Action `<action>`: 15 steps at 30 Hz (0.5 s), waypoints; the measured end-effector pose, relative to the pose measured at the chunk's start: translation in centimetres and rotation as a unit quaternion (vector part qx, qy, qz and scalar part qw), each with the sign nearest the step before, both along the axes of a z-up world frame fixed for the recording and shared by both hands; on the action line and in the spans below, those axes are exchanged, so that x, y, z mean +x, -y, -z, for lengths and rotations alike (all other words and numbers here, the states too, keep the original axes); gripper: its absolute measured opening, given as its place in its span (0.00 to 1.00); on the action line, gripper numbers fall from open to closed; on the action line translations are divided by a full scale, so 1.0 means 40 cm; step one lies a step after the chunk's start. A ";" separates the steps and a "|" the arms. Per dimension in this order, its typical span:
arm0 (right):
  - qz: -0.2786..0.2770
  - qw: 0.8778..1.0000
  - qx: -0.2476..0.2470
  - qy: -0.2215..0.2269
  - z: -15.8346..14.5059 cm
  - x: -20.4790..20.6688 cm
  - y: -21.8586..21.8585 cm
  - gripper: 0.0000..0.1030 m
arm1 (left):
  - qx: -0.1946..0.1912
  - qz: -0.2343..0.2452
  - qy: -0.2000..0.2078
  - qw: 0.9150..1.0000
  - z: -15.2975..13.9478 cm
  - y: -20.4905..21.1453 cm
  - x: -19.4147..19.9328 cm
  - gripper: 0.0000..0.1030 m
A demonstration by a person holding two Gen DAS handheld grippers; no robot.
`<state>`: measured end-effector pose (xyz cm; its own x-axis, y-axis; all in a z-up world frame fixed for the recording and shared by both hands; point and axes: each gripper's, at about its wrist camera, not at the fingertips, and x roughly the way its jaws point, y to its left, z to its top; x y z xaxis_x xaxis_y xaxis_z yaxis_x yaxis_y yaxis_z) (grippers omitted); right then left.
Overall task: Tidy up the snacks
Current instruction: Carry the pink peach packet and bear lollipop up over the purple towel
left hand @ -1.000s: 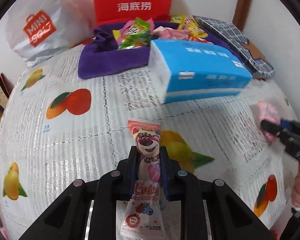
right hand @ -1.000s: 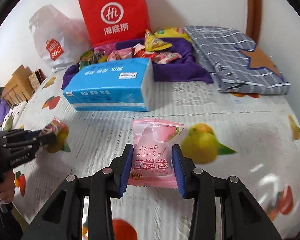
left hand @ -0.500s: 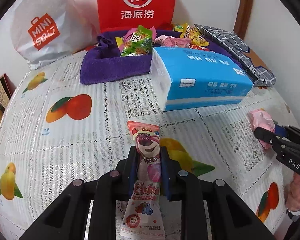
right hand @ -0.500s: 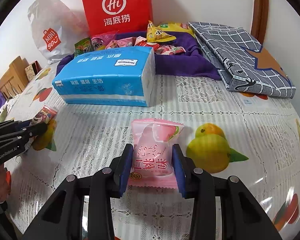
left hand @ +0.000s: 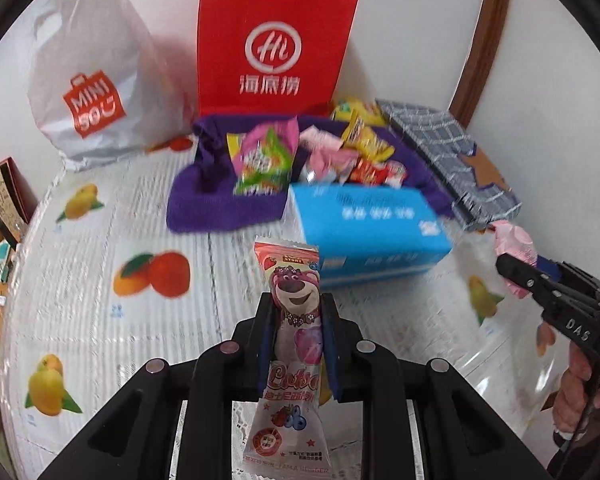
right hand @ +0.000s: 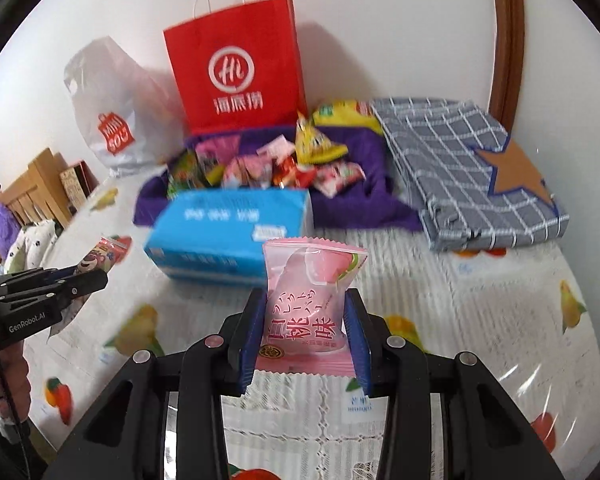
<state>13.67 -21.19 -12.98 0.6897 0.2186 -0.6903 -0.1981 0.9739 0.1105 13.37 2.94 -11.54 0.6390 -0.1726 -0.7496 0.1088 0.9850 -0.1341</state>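
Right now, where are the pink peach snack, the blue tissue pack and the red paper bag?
pink peach snack (right hand: 308, 304), right wrist view, middle of the wrapper.
blue tissue pack (right hand: 236, 216), right wrist view, top face.
red paper bag (left hand: 274, 54), left wrist view, the logo.

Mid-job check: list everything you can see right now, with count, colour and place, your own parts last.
Bear-print snack packet: one, pink and white, clamped in the left gripper.
Peach snack packet: one, pink, clamped in the right gripper.
Loose snack packets: several, mixed colours, exact count unclear, piled on the purple cloth.
Purple cloth: one, at the back of the table.
Tissue pack: one, blue, in front of the cloth.
Paper bag: one, red, against the wall.
Plastic bag: one, white, left of the red bag.
Checked fabric: one, grey, folded, right of the cloth.
Fruit-print tablecloth: one, white.
Left gripper: black, shut.
Right gripper: black, shut.
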 end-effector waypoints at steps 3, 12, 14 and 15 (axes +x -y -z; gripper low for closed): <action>0.003 1.000 -0.003 0.004 -0.035 0.010 -0.007 0.38 | -0.005 -0.003 0.009 1.000 -0.038 0.002 0.004 0.20; 0.015 1.000 0.010 0.011 -0.125 0.049 -0.008 0.38 | -0.009 -0.003 0.037 0.999 -0.144 0.019 0.028 0.20; 0.014 1.000 0.007 0.013 -0.141 0.059 -0.010 0.38 | -0.009 -0.005 0.040 0.999 -0.158 0.021 0.033 0.20; 0.013 1.000 0.005 0.014 -0.147 0.064 -0.012 0.38 | -0.010 -0.006 0.043 0.999 -0.167 0.021 0.038 0.20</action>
<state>16.23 -20.71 -7.10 0.7143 0.2069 -0.6686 -0.1756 0.9777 0.1150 14.88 2.11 -4.86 0.7023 -0.1798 -0.6889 0.1094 0.9834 -0.1451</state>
